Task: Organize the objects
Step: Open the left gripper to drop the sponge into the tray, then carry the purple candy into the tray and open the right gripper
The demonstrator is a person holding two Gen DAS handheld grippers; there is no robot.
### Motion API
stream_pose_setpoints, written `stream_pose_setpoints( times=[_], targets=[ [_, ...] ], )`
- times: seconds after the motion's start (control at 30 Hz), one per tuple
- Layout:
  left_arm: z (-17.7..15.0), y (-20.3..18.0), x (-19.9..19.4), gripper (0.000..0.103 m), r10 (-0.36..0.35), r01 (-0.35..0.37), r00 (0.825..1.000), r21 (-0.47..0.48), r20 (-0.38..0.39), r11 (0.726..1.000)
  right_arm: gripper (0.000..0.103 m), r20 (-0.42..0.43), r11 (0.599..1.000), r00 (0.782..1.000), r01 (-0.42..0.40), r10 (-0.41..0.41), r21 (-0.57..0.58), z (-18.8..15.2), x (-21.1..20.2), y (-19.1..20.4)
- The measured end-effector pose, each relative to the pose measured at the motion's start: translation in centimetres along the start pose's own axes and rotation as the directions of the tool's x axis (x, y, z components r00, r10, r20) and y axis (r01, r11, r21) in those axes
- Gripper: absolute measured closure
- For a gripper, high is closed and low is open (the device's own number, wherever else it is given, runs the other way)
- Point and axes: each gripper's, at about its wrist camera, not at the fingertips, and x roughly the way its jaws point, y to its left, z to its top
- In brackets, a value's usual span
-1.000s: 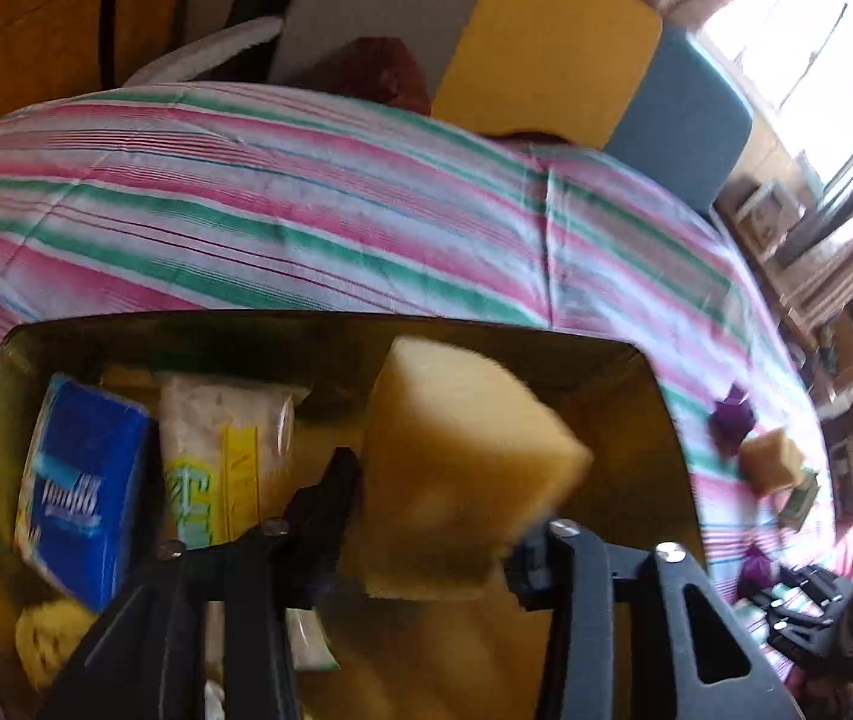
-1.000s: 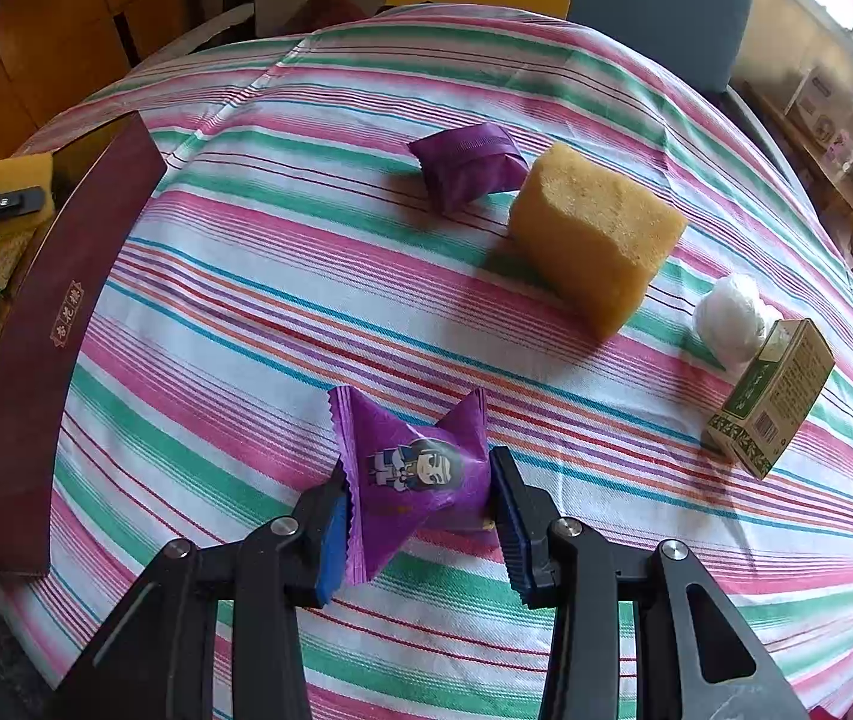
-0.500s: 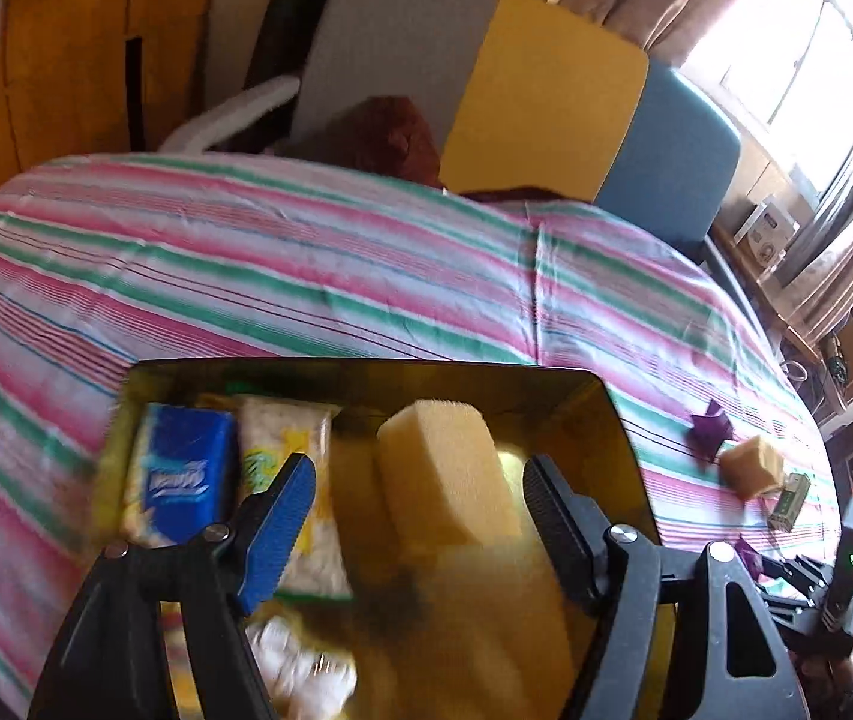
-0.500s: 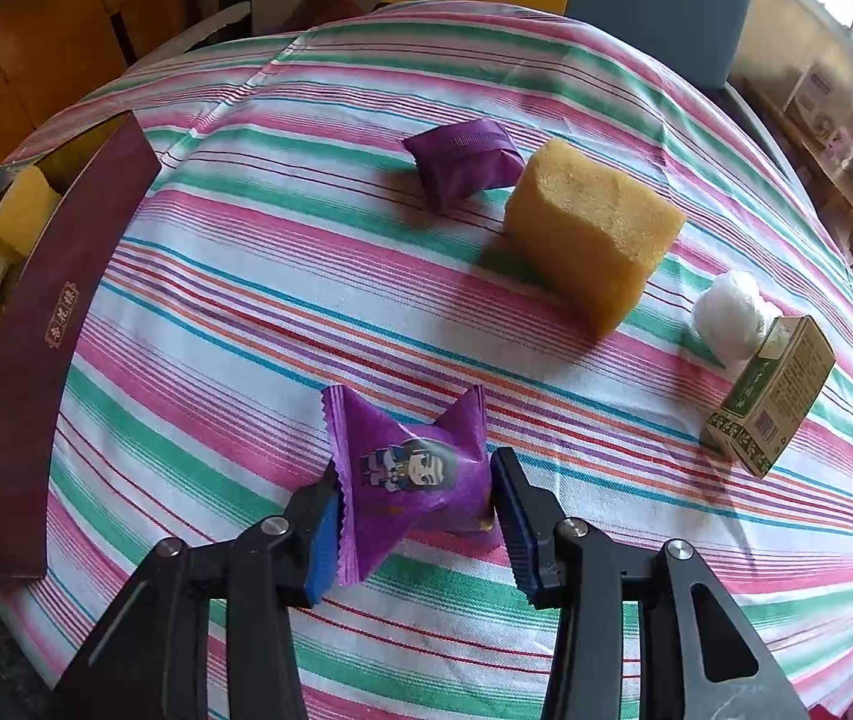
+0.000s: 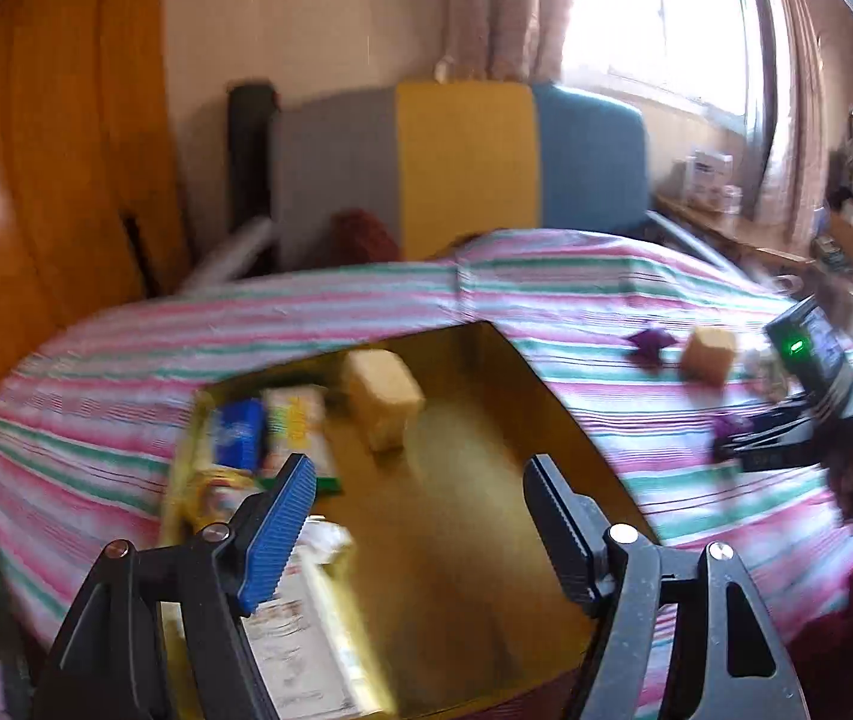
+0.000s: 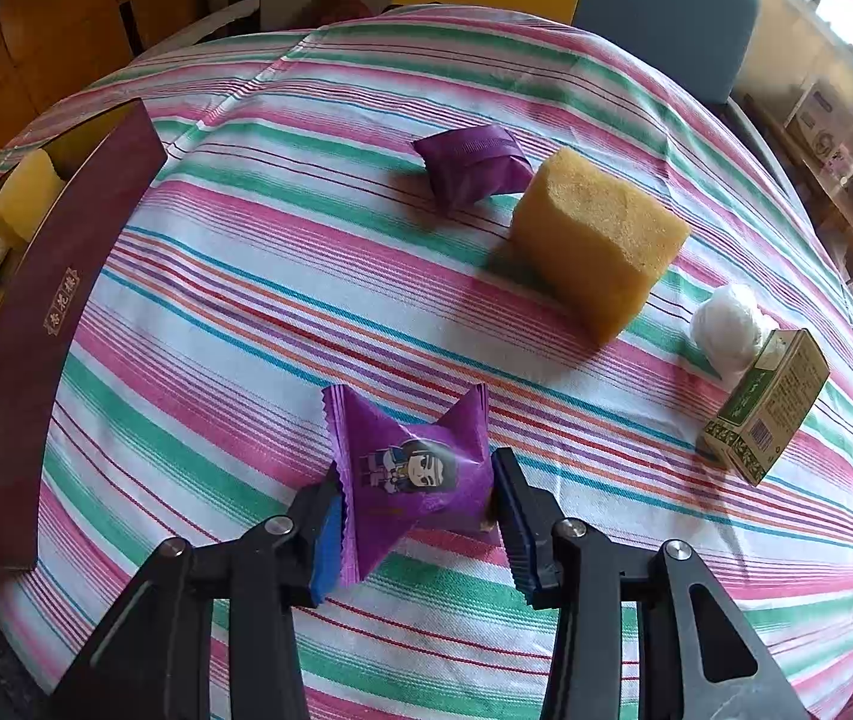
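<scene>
Right gripper (image 6: 417,516): closed down to the width of the purple candy packet (image 6: 411,471), both pads against its sides; whether the packet is lifted off the striped tablecloth (image 6: 258,324) cannot be told.
Packet print: a cartoon figure; no legible wording.
Deciding relation: the box (image 6: 36,324) lies well to the left of the right gripper, so I judge the packet must travel leftward over its maroon wall.
Box marking: a small gold label, characters too small to read.
Left gripper (image 5: 420,516): jaws wide, nothing between them, poised above the box's gold interior.
Box contents: a yellow sponge (image 5: 383,399), a blue pack (image 5: 239,433) and other wrappers, blurred.
Further out, right view: second sponge (image 6: 597,237), second purple packet (image 6: 474,165), white ball (image 6: 726,324), green carton (image 6: 765,405), print unreadable.
</scene>
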Motion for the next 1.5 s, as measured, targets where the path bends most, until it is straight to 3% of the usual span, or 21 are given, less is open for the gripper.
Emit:
stream_pose_setpoints(
  times=[0.07, 0.2, 0.7, 1.13, 1.27, 1.33, 1.4, 1.5],
  targets=[
    [-0.5, -0.4, -0.4, 0.03, 0.051, -0.051, 0.999, 0.019, 0.011, 0.999, 0.058, 0.001, 1.0, 1.0, 0.003, -0.003, -0.002, 0.0, 0.1, 0.0],
    [-1.0, 0.4, 0.0, 0.03, 0.012, -0.014, 0.999, -0.034, -0.053, 0.999, 0.058, 0.003, 1.0, 1.0, 0.008, -0.008, -0.003, -0.1, 0.1, 0.1],
    [-2.6, 0.9, 0.3, 0.03, -0.022, 0.016, 0.994, -0.059, -0.107, 0.998, 0.058, 0.011, 1.0, 1.0, 0.023, -0.023, -0.013, -0.6, 0.4, 0.6],
    [-2.5, 3.3, -0.3, 0.03, -0.057, 0.043, 0.991, -0.124, -0.117, 0.991, 0.059, 0.024, 0.999, 0.999, 0.037, -0.037, -0.024, -0.7, 0.4, 1.1],
    [-2.2, 5.8, -1.3, 0.03, -0.016, 0.003, 0.996, -0.135, -0.089, 0.991, 0.06, 0.024, 1.0, 0.999, 0.03, -0.03, 0.009, -0.4, 0.0, 0.9],
    [-2.4, 7.4, -1.5, 0.03, 0.012, -0.025, 0.996, -0.146, -0.09, 0.989, 0.06, 0.054, 0.999, 0.998, 0.021, -0.023, 0.043, -0.1, -1.3, 0.9],
    [-2.8, 9.4, -1.5, 0.03, 0.045, -0.062, 0.994, -0.178, -0.099, 0.982, 0.06, 0.125, 0.997, 0.991, -0.044, 0.037, 0.059, 0.4, -3.9, 1.8],
    [-3.7, 11.8, -1.3, 0.03, 0.076, -0.103, 0.989, -0.231, -0.124, 0.967, 0.06, 0.21, 0.992, 0.97, -0.123, 0.124, -0.016, 1.2, -7.4, 5.8]
  ],
)
